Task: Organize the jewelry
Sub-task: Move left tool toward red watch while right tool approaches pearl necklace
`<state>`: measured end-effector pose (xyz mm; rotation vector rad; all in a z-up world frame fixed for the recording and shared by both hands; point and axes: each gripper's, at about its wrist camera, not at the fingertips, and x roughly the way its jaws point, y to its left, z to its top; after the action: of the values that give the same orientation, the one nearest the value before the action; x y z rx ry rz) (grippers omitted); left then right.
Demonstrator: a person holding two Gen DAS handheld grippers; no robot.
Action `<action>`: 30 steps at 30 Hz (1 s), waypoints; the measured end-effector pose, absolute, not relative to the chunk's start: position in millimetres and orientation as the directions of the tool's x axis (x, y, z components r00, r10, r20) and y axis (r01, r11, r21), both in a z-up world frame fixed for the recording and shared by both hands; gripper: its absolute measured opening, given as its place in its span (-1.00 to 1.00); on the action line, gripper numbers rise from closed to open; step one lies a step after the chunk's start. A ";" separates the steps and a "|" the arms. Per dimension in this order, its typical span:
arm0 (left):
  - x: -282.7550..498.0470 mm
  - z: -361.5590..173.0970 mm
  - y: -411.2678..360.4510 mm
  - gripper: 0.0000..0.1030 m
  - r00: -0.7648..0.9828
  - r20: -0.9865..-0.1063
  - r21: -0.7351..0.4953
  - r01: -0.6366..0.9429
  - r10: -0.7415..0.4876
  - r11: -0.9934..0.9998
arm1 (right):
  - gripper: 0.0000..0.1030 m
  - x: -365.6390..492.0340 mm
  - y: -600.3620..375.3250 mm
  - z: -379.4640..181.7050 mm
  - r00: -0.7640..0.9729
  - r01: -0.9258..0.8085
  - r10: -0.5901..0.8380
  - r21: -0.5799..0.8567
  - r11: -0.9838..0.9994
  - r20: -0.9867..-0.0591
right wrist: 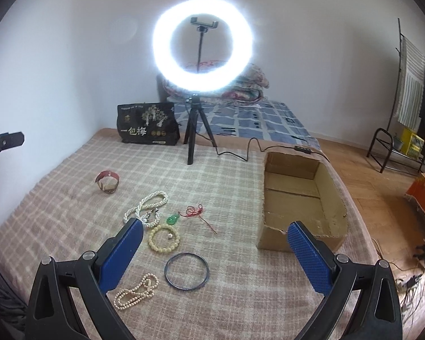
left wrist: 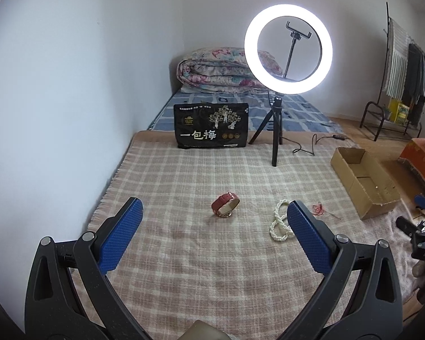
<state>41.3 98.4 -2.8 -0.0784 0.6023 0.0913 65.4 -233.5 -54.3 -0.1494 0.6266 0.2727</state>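
Jewelry lies spread on a plaid blanket (right wrist: 226, 198) beside an open cardboard box (right wrist: 294, 195), with both grippers spread wide and holding nothing.

The left gripper (left wrist: 214, 212) hovers with its blue pads far apart, facing the red watch (left wrist: 225, 204), which stands on its edge well to the left of the box. The right gripper (right wrist: 215, 232) is just as wide. Left of the box, from far to near, lie a white pearl necklace (right wrist: 147, 204), a green pendant on a red cord (right wrist: 173, 218), a cream bead bracelet (right wrist: 164, 238), a dark bangle (right wrist: 186, 271) and a small-beaded strand (right wrist: 136, 291). Behind the box, a lit ring light (right wrist: 202, 45) stands on its tripod beside a black printed bag (right wrist: 147, 127).
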 end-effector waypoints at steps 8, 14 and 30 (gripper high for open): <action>65.8 -5.5 107.6 0.89 0.809 -0.585 -0.056 -0.114 0.060 0.992 | 0.96 80.6 -216.4 -66.1 0.728 -0.392 0.273 -0.055 0.918 -0.629; 85.1 -18.3 111.3 0.88 0.794 -0.605 -0.039 -0.112 0.066 0.993 | 0.87 95.4 -200.0 -72.2 0.678 -0.456 0.322 -0.035 0.889 -0.661; 165.4 -77.6 123.3 0.88 0.653 -0.753 -0.100 0.013 -0.084 0.995 | 0.39 146.4 -115.6 -118.3 0.465 -0.667 0.454 0.037 0.744 -0.760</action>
<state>165.4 123.3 -77.6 -0.0880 0.8580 -0.0553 146.4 -115.6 -118.3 -0.2828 0.8378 0.6997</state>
